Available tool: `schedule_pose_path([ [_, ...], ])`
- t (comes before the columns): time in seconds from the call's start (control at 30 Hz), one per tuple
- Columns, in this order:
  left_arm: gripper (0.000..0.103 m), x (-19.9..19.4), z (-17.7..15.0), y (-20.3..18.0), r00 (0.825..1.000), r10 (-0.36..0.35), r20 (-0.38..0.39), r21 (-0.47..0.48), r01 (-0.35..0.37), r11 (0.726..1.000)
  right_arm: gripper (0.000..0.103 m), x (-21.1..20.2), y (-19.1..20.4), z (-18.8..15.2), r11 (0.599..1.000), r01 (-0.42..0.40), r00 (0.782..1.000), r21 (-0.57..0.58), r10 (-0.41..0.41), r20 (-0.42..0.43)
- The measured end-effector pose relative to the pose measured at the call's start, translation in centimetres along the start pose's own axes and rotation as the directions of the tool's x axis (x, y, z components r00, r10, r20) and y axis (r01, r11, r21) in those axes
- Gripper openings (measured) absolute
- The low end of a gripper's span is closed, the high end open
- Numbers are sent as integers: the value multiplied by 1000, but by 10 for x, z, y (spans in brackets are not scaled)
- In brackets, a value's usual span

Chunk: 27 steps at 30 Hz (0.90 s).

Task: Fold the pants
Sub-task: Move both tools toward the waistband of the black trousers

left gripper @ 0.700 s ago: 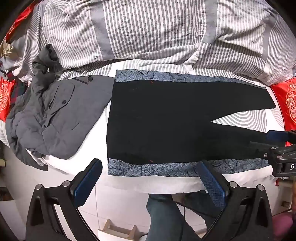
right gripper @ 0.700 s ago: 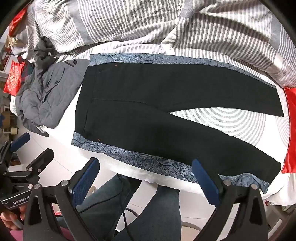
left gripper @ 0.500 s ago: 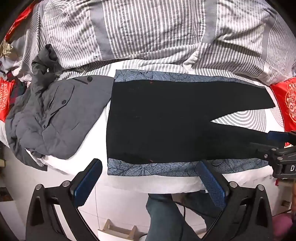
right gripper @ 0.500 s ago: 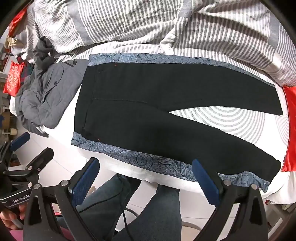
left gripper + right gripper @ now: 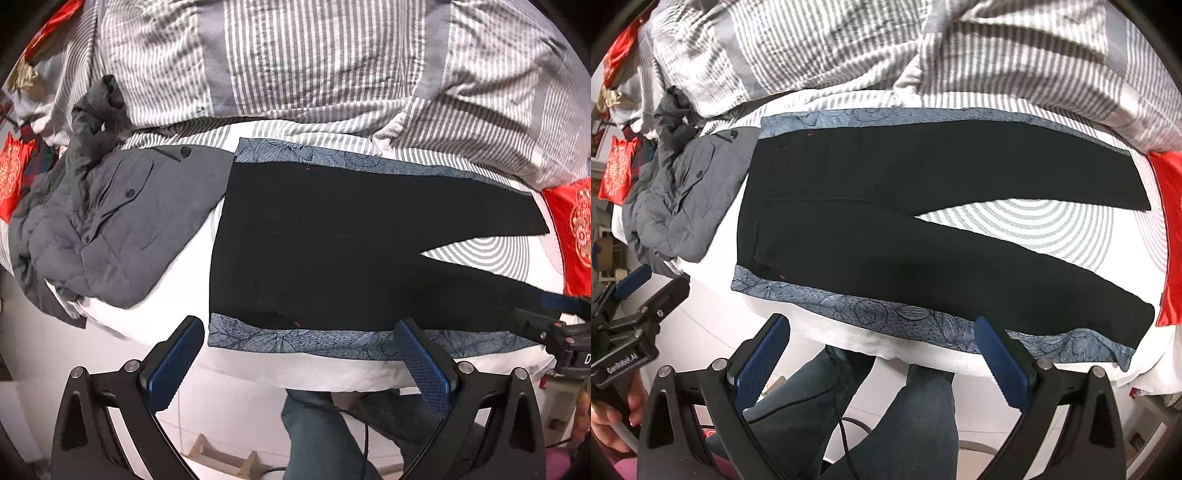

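Note:
Black pants point(image 5: 332, 243) point(image 5: 886, 221) lie flat on a blue patterned cloth point(image 5: 295, 338) point(image 5: 871, 306) on the bed, waistband at the left, both legs spread apart toward the right. My left gripper point(image 5: 299, 354) hangs open above the bed's near edge, by the waistband end, with nothing between its blue pads point(image 5: 173, 363). My right gripper point(image 5: 882, 350) is open too, over the near edge by the lower leg, holding nothing. Each gripper shows at the side of the other's view.
A crumpled grey jacket point(image 5: 96, 225) point(image 5: 687, 199) lies left of the pants. A striped duvet point(image 5: 314, 62) is bunched behind them. Red cushions point(image 5: 572, 229) point(image 5: 617, 173) sit at both ends. The person's jeans-clad legs point(image 5: 871, 413) stand below the bed's white edge.
The right gripper's view has shifted slightly, bringing the pants a little higher in frame. The left gripper has barely moved. Both stay open and the pants lie as before.

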<state>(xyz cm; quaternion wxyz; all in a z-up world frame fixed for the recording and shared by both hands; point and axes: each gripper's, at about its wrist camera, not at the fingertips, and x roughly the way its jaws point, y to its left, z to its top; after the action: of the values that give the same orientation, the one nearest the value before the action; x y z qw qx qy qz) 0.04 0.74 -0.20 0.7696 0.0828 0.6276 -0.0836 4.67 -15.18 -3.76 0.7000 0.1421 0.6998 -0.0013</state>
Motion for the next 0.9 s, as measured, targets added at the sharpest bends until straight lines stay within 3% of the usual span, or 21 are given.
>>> schedule_pose_path([
  [0.17, 103, -4, 0, -4, 1000, -1, 20, -2, 1, 1000, 101, -5, -5, 0, 999, 49, 999, 1, -49, 20],
  [0.23, 103, -5, 0, -5, 999, 0, 33, -6, 0, 1000, 101, -4, -7, 1, 1000, 12, 999, -7, -12, 33],
  [0.6, 103, -11, 1, -13, 998, 33, 47, -34, -31, 999, 101, -14, -16, 0, 999, 29, 998, -22, -28, 55],
  [0.9, 103, -11, -23, -24, 998, 41, 45, -97, -37, 995, 101, -14, -37, -16, 998, 4, 1000, -60, -3, 14],
])
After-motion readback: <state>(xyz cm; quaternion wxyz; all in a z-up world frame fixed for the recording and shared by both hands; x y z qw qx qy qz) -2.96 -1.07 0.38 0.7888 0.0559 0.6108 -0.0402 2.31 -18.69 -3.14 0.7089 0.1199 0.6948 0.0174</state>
